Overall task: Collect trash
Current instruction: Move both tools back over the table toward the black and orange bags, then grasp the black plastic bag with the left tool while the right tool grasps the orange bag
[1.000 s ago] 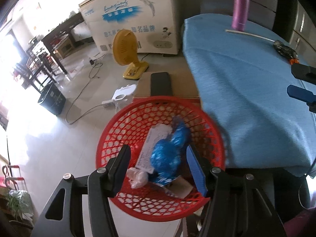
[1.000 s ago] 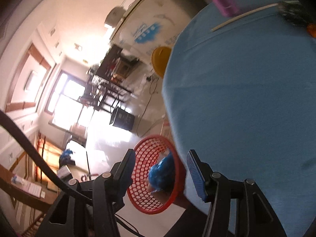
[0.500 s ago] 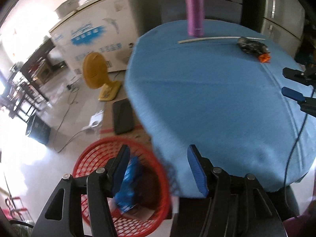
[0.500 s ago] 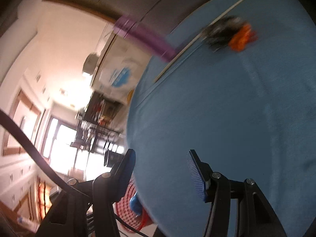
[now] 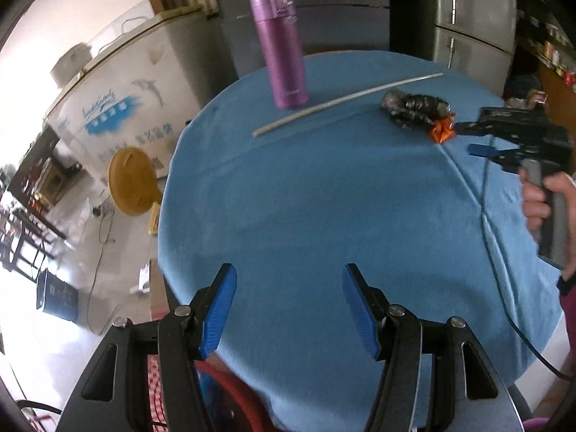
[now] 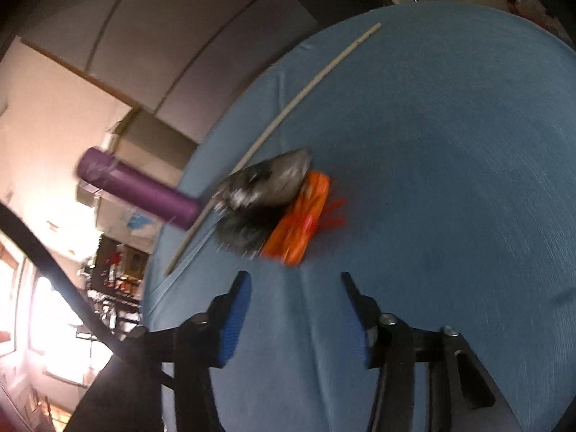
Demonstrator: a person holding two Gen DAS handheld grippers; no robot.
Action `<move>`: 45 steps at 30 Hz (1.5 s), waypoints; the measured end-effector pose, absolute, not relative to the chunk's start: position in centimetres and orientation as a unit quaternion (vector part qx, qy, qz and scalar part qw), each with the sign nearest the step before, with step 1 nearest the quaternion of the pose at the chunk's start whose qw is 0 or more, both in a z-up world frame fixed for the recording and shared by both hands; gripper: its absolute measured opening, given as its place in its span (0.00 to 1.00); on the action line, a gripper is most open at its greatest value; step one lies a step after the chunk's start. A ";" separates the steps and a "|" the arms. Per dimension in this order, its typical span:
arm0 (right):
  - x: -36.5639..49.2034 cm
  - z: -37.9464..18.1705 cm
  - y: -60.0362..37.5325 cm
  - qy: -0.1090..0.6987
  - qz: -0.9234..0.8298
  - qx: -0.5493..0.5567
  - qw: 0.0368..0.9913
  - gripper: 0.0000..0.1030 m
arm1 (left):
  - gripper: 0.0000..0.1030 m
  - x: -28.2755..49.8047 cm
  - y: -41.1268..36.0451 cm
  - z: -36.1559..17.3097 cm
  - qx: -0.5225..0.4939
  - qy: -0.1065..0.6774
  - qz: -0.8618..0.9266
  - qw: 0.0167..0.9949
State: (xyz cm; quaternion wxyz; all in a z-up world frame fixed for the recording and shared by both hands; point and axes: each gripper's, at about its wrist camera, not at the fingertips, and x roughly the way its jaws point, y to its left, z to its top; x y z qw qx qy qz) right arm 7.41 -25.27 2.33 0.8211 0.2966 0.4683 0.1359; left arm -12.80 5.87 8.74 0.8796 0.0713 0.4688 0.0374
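A crumpled black-and-grey wrapper (image 5: pixel 414 108) and an orange wrapper (image 5: pixel 442 130) lie together at the far right of the blue table (image 5: pixel 324 198). In the right wrist view the grey wrapper (image 6: pixel 266 183) and orange wrapper (image 6: pixel 300 226) sit just ahead of my open, empty right gripper (image 6: pixel 293 284), which also shows in the left wrist view (image 5: pixel 468 138), held by a hand beside the trash. My left gripper (image 5: pixel 288 280) is open and empty over the table's near edge. The red basket's rim (image 5: pixel 230 396) peeks out below it.
A purple flask (image 5: pixel 282 46) stands at the table's far side with a long white stick (image 5: pixel 342 102) lying before it. On the floor at left are a yellow fan (image 5: pixel 133 176), a white chest freezer (image 5: pixel 118 108) and a dark bin (image 5: pixel 57 297). A cable (image 5: pixel 504 277) trails across the table's right.
Both grippers swung away from the red basket and up over the table. The right gripper has closed in on the grey and orange wrappers. Both stay open.
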 end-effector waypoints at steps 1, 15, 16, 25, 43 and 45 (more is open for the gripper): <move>8.1 2.1 -25.3 0.470 0.131 0.297 0.821 0.45 | 0.60 -12.1 5.7 9.0 0.076 0.466 0.035 0.881; 10.5 2.3 -23.1 0.473 0.099 0.223 0.846 0.25 | 0.66 -0.4 0.5 10.9 0.122 0.408 -0.055 0.903; 9.9 2.2 -23.6 0.471 0.103 0.226 0.846 0.24 | 0.67 0.9 -0.3 10.9 0.116 0.410 -0.067 0.902; 5.6 2.2 -29.5 0.430 0.095 0.276 0.854 0.21 | 0.70 10.3 -6.3 10.0 -0.024 0.477 -0.089 0.874; 3.3 3.1 -33.9 0.393 0.147 0.338 0.842 0.24 | 0.71 17.4 -9.2 0.8 -0.186 0.594 0.007 0.783; 3.4 3.2 -33.6 0.399 0.151 0.337 0.840 0.25 | 0.70 17.5 -8.9 0.9 -0.196 0.591 0.004 0.783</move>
